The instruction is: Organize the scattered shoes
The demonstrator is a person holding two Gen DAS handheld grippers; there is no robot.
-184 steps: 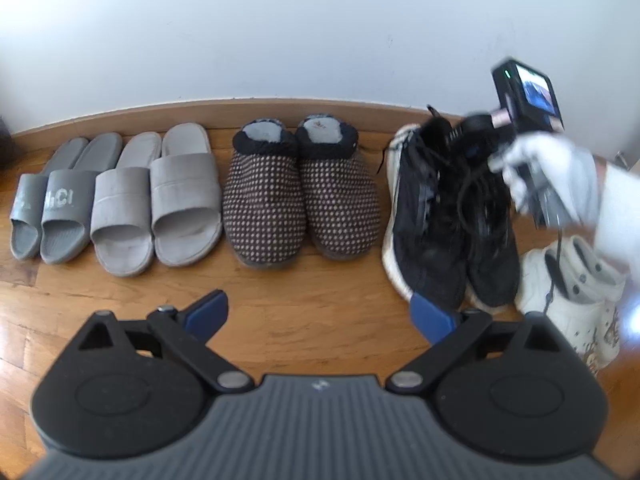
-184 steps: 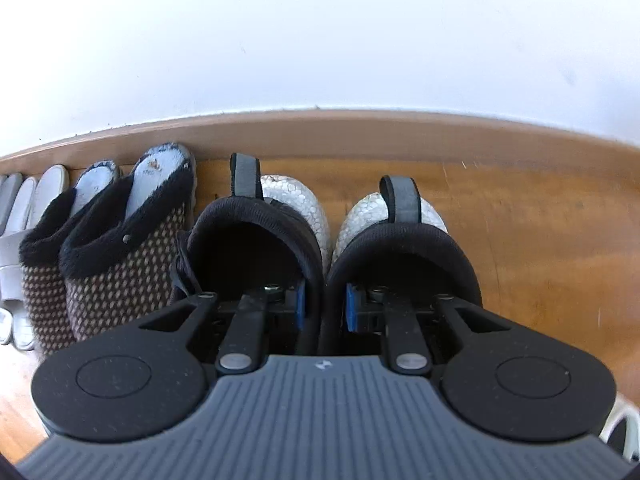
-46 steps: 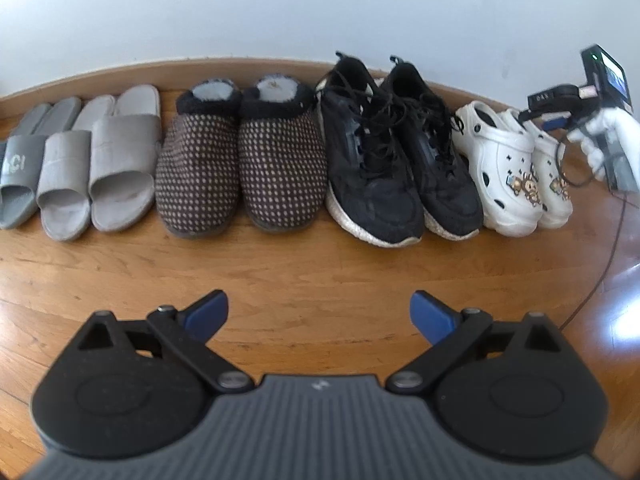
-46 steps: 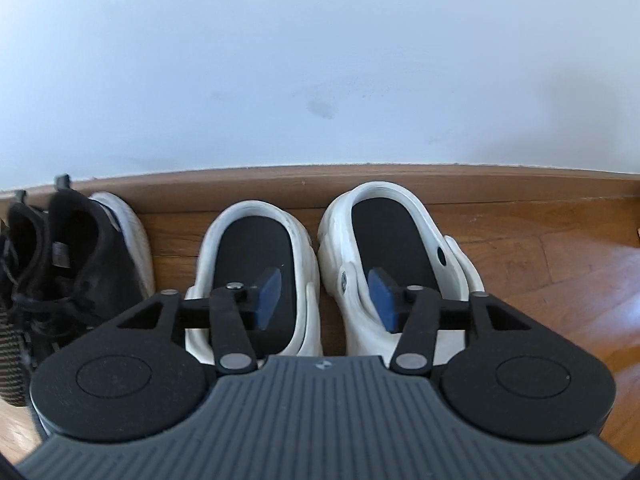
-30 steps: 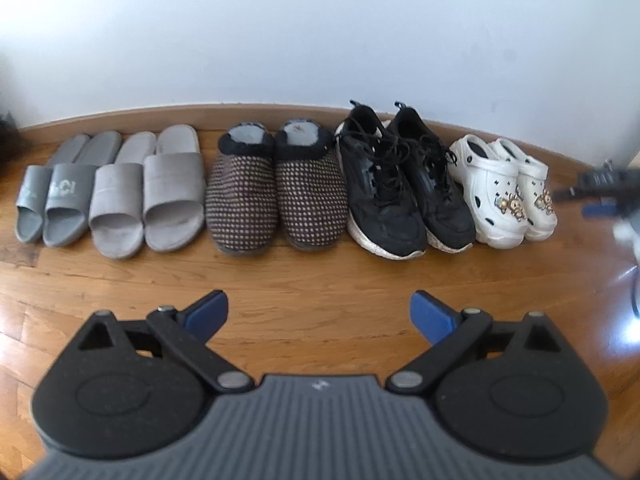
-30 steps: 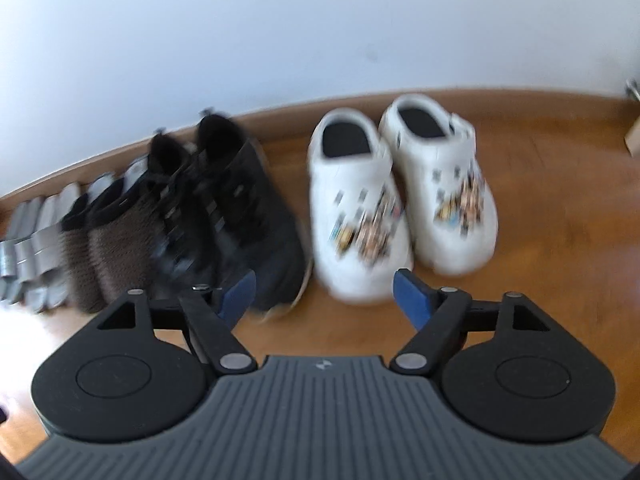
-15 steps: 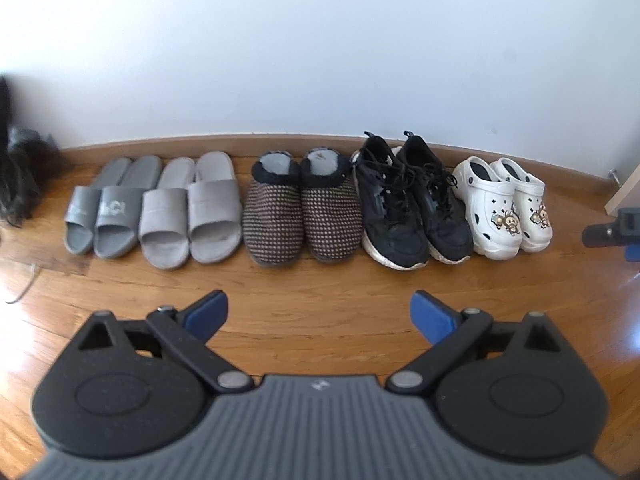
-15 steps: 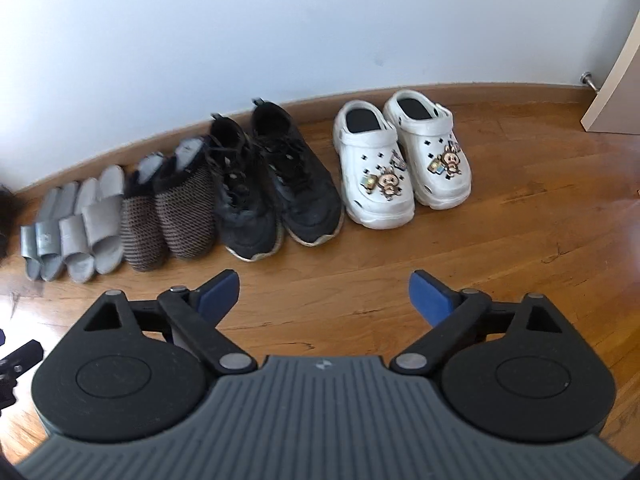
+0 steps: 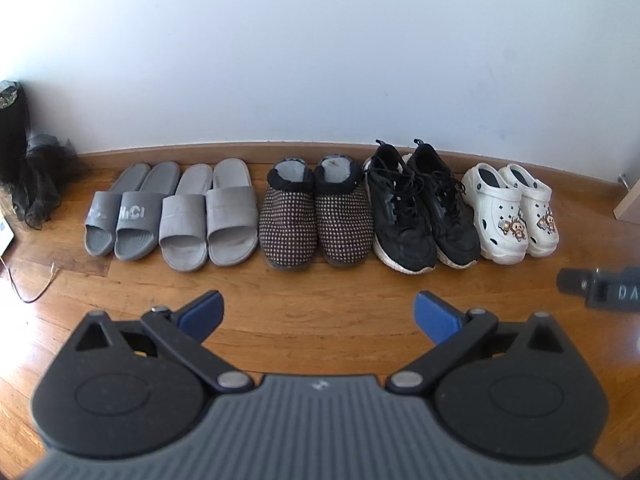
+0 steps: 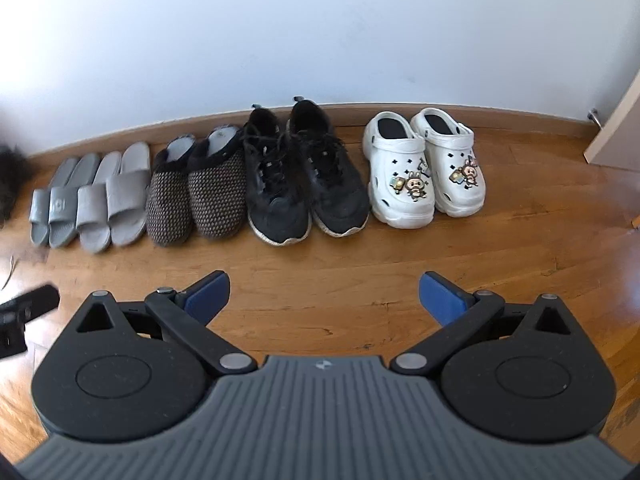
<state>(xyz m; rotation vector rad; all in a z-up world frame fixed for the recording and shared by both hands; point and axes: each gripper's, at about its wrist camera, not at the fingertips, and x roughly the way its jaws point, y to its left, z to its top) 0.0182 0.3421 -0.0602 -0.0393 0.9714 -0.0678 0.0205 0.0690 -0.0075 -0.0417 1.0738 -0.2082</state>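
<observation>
**Five pairs of shoes in one row at the wall, both grippers empty**

In my left wrist view, the left gripper [image 9: 318,316] sits in the lower half of the frame with its jaws spread wide, and nothing is between the blue fingertips [image 9: 200,314]. Above it, across the middle of the frame, all the shoes stand in one row on the wooden floor [image 9: 320,288], with heels toward the white wall [image 9: 320,60]. From the left of the frame I see the dark grey slides [image 9: 122,212], then the light grey slides [image 9: 210,216], then the dotted brown slippers [image 9: 316,212], the black sneakers [image 9: 420,208] and the white clogs [image 9: 516,212] with small cartoon charms. The two shoes of each pair lie side by side, touching or almost touching. At the far left edge there is a dark fluffy object [image 9: 28,176]; I cannot tell what it is.

In my right wrist view, the right gripper [image 10: 324,294] is also in the lower half, jaws spread wide and holding nothing. The same row runs across the middle of the frame: grey slides at the left, white clogs toward the right, black sneakers in the centre. A pale door edge [image 10: 616,136] shows at the right border.
</observation>
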